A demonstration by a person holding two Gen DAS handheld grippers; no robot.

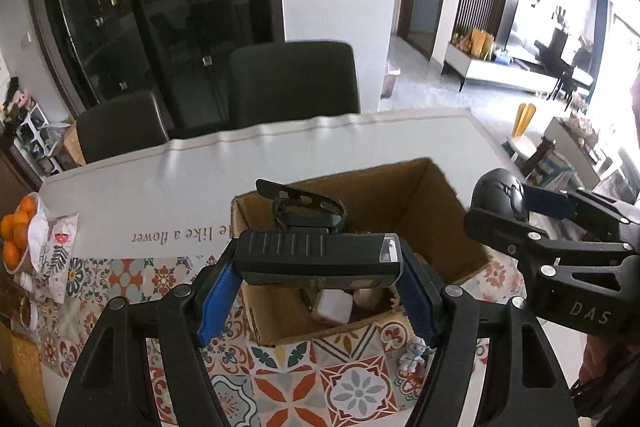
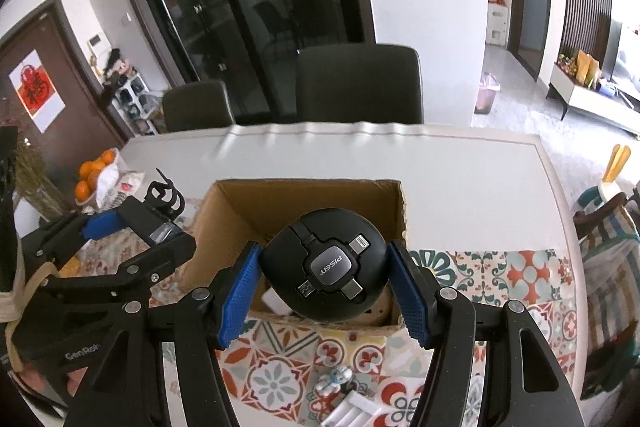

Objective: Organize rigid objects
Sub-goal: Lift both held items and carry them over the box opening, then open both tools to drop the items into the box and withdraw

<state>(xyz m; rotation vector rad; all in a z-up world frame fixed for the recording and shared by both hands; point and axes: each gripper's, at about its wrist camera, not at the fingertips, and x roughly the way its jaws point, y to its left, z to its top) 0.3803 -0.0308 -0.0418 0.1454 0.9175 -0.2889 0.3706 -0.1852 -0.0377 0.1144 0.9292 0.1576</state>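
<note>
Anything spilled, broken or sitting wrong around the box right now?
Nothing stands out. The box sits upright on the table, with no spills. The left gripper holds a bike light and the right gripper a round cable hub above it.

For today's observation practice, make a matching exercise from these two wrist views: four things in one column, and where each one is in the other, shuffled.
Things
1. black bike light
2. round black charger
3. oranges
4. white adapter

Places
A. inside the cardboard box
B. gripped by the left gripper
C. at the table's left edge
D. gripped by the right gripper

Pairs: 1-B, 2-D, 3-C, 4-A
</note>
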